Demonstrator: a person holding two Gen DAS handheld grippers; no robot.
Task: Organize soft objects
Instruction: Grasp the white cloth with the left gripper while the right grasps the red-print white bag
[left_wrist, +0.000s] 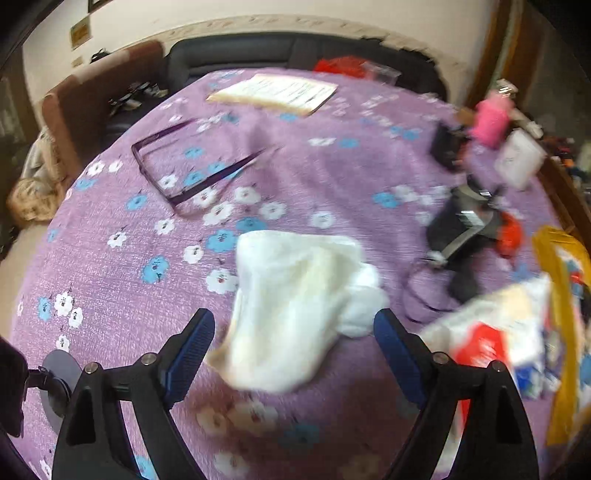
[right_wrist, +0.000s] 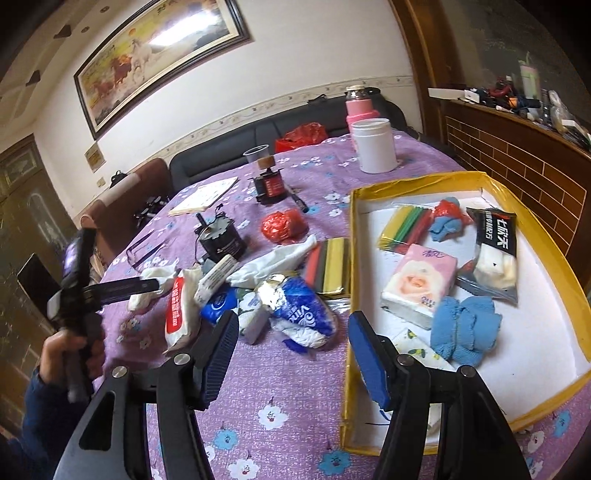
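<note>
A white soft cloth (left_wrist: 295, 306), blurred, lies on the purple flowered tablecloth (left_wrist: 110, 258) between the fingers of my left gripper (left_wrist: 293, 314); the jaws stand wide and the pads are clear of it. From the right wrist, one left finger (right_wrist: 122, 287) reaches over that cloth (right_wrist: 147, 288). My right gripper (right_wrist: 293, 317) is open and empty beside the yellow-rimmed box (right_wrist: 352, 258). Inside are a pink tissue pack (right_wrist: 417, 284), a blue cloth (right_wrist: 465, 328) and a packet of white socks (right_wrist: 495, 258). A wipes pack (right_wrist: 179, 310) and a blue tissue packet (right_wrist: 303, 314) lie outside.
A black motor (right_wrist: 221, 236), a red crumpled bag (right_wrist: 282, 225), a striped sponge stack (right_wrist: 328, 266), a white jar (right_wrist: 373, 146) and a pink flask (right_wrist: 360, 107) stand on the table. A booklet (left_wrist: 273, 92) and a clear purple frame (left_wrist: 192, 166) lie further back. A dark sofa (right_wrist: 221, 155) runs behind.
</note>
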